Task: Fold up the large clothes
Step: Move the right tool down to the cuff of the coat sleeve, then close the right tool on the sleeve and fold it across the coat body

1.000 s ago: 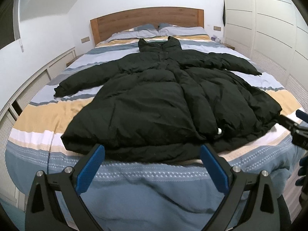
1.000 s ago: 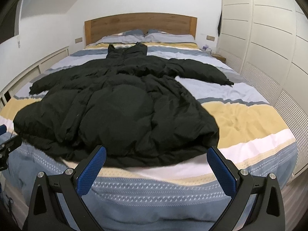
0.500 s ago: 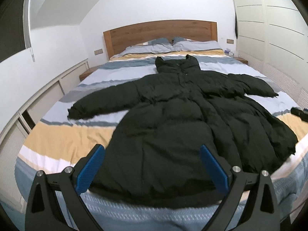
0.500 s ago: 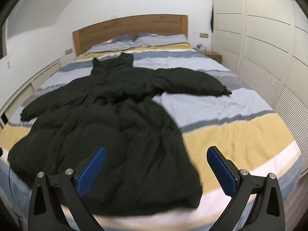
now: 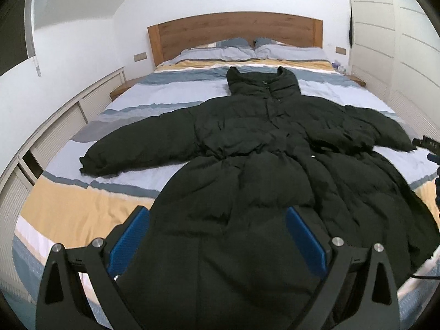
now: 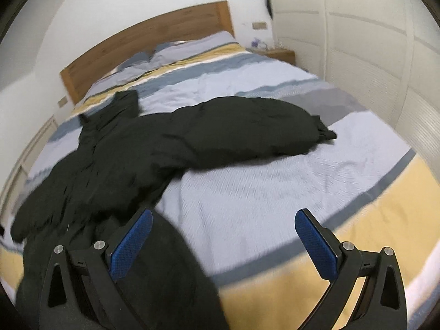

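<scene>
A large black puffer coat (image 5: 261, 148) lies spread face up on the striped bed (image 5: 82, 211), collar toward the headboard, both sleeves out to the sides. My left gripper (image 5: 217, 236) is open low over the coat's lower skirt, which fills the space between its blue pads. My right gripper (image 6: 224, 242) is open over the bed just right of the coat (image 6: 165, 148), with the right sleeve (image 6: 261, 126) stretched out ahead of it. The right gripper's tip (image 5: 427, 145) shows at the left view's right edge.
A wooden headboard (image 5: 233, 33) and pillows (image 5: 247, 51) are at the far end. White wardrobe doors (image 6: 357, 41) run along the right side and low white cabinets (image 5: 55, 126) along the left. A bedside table (image 6: 280, 55) stands at the far right.
Both grippers have moved forward from the foot of the bed over the coat. The right gripper has swung to the right, toward the right sleeve. Both stayed open.
</scene>
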### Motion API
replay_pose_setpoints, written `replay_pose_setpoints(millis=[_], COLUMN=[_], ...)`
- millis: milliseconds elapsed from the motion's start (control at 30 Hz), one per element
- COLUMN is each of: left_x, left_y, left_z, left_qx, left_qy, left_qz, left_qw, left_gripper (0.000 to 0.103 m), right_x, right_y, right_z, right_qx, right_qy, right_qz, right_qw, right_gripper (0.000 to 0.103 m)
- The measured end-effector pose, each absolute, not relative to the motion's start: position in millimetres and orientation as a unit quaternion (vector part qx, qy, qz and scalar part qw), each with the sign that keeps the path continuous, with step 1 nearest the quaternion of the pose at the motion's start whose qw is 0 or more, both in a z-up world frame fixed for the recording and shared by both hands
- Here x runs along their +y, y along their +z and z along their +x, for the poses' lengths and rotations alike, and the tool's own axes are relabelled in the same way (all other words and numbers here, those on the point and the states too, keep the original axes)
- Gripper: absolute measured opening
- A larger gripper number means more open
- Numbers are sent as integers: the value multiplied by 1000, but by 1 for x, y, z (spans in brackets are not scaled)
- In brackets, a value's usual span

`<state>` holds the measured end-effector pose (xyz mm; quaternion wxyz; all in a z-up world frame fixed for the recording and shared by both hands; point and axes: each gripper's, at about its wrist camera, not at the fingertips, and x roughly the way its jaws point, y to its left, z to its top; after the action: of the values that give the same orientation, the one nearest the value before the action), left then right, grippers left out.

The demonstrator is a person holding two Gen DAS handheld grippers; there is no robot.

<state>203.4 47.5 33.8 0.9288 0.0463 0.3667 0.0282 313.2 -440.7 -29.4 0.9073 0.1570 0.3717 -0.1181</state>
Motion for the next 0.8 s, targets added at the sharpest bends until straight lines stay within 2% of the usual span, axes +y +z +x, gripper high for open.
replay_pose_setpoints(millis=[267,700,733,800], left_x=[48,37,38,37], left_y=[1,-34,-35,-37], left_z=[254,283,285,287], left_qx=[394,421,422,425], left_qy=[31,32,32,35], left_qz=[50,53,53,53], left_qw=[917,905,905,903], left_gripper=[100,100,100,100], right_x=[-512,-600,-604,-614], right_y=[-83,-146,-148,-151], right_z=[389,429,430,433], right_qx=[375,315,310,297], right_qy=[-140,-169,-170,-177], right_qz=[281,439,448,460], right_qw=[872,824,821,818], right_gripper=[87,87,83,66])
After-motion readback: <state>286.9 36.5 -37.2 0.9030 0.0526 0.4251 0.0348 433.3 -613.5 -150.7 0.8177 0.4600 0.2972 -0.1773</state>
